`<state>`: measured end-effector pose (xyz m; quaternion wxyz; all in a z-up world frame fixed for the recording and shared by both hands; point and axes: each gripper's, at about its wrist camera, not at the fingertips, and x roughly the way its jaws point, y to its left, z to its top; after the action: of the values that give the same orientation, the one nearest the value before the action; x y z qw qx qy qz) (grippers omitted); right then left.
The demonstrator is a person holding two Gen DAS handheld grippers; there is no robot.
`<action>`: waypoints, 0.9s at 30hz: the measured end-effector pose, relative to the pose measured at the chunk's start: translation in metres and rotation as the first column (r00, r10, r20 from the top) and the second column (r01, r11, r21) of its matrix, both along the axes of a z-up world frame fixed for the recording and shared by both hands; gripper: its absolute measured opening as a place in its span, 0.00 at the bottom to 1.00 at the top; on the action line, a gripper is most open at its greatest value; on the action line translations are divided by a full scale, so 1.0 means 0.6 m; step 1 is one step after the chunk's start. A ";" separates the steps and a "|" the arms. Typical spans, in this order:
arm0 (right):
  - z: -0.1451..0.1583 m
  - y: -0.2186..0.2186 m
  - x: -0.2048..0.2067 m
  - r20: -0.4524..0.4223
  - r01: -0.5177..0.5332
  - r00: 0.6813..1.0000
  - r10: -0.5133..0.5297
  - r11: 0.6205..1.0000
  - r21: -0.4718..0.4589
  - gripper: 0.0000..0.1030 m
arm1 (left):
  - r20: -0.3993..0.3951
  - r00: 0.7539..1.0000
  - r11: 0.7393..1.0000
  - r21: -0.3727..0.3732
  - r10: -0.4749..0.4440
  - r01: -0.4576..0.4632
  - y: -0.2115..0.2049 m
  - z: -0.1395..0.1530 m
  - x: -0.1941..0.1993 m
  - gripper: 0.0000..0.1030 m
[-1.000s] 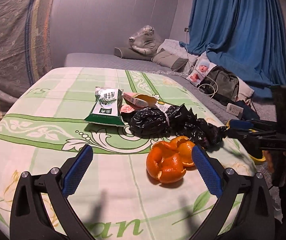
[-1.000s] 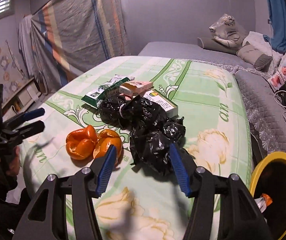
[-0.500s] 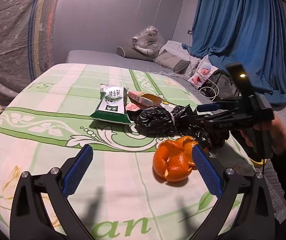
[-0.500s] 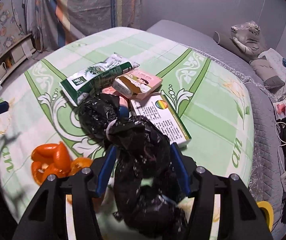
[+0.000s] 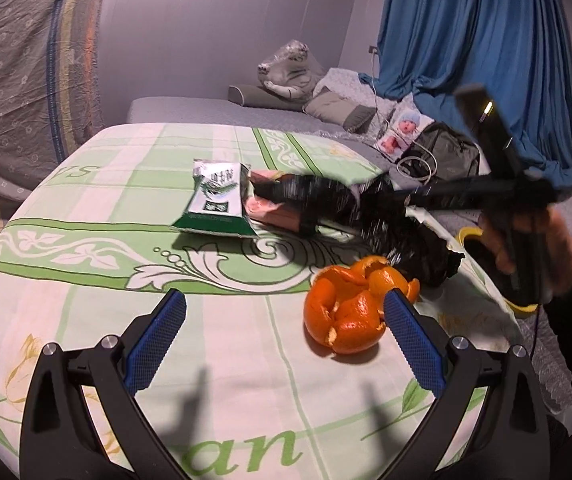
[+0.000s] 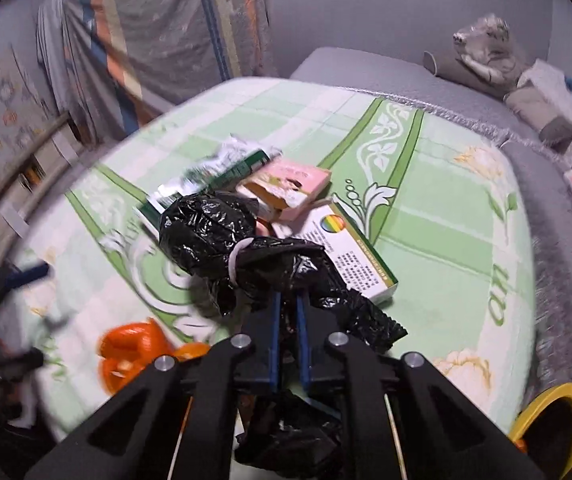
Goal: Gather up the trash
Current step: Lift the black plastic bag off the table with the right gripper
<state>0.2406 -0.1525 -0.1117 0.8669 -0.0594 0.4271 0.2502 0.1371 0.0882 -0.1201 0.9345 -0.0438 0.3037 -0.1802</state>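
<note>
A crumpled black plastic bag with a white tie lies on the green-patterned table. My right gripper is shut on the bag's near part; in the left wrist view the bag appears blurred and lifting. My left gripper is open and empty, low over the table's near side, with orange peel by its right finger. The peel also shows in the right wrist view. A green snack packet, a pink box and a white-green box lie behind the bag.
A yellow-rimmed bin stands at the table's right edge, also glimpsed in the left wrist view. A grey bed with pillows, a dark bag and blue curtains lie beyond the table.
My right gripper closed on the black bag and began lifting it, blurring the view. My left gripper stayed open and edged slightly toward the orange peel.
</note>
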 end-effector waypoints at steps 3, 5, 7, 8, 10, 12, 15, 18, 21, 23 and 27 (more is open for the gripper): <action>0.025 -0.034 -0.003 -0.030 0.025 0.999 -0.022 0.991 0.133 0.07 | -0.020 1.000 1.000 0.019 -0.011 0.012 -0.011 -0.006 0.003 0.92; 0.033 -0.060 0.000 -0.090 0.047 0.996 -0.027 0.973 0.226 0.07 | -0.039 0.999 1.000 0.021 -0.021 0.022 -0.017 -0.010 0.006 0.92; 0.032 -0.073 -0.001 -0.137 0.069 0.990 -0.035 0.964 0.256 0.07 | -0.051 0.998 0.999 0.020 -0.029 0.030 -0.021 -0.013 0.006 0.92; 0.031 -0.077 -0.003 -0.149 0.079 0.988 -0.042 0.965 0.249 0.07 | -0.056 0.998 0.999 0.022 -0.031 0.032 -0.023 -0.014 0.005 0.92; 0.020 -0.087 -0.012 -0.172 0.108 0.982 -0.073 0.972 0.208 0.07 | -0.062 0.997 0.999 0.029 -0.036 0.038 -0.027 -0.015 0.004 0.92; 0.011 -0.099 -0.023 -0.185 0.123 0.979 -0.088 0.974 0.191 0.07 | -0.070 0.996 0.998 0.041 -0.047 0.050 -0.033 -0.016 0.006 0.92; -0.003 -0.113 -0.034 -0.191 0.138 0.976 -0.107 0.977 0.161 0.08 | -0.076 0.995 0.996 0.053 -0.062 0.066 -0.043 -0.017 0.007 0.92; -0.008 -0.114 -0.042 -0.175 0.137 0.978 -0.116 0.984 0.112 0.15 | -0.079 0.994 0.996 0.050 -0.071 0.075 -0.050 -0.017 0.009 0.92; -0.008 -0.103 -0.049 -0.123 0.125 0.985 -0.122 0.992 0.022 0.23 | -0.082 0.994 0.996 0.038 -0.076 0.079 -0.051 -0.018 0.006 0.92; -0.003 -0.092 -0.046 -0.094 0.114 0.989 -0.116 0.993 -0.025 0.39 | -0.083 0.994 0.996 0.030 -0.077 0.080 -0.050 -0.018 0.005 0.92; -0.002 -0.056 -0.028 -0.063 0.062 0.995 -0.071 0.988 -0.144 0.46 | -0.081 0.994 0.997 0.025 -0.069 0.071 -0.042 -0.019 0.003 0.92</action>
<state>0.2236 -0.1861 -0.1130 0.8533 -0.0983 0.4748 0.1918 0.1388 0.0632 -0.1313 0.9153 -0.0275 0.3446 -0.2066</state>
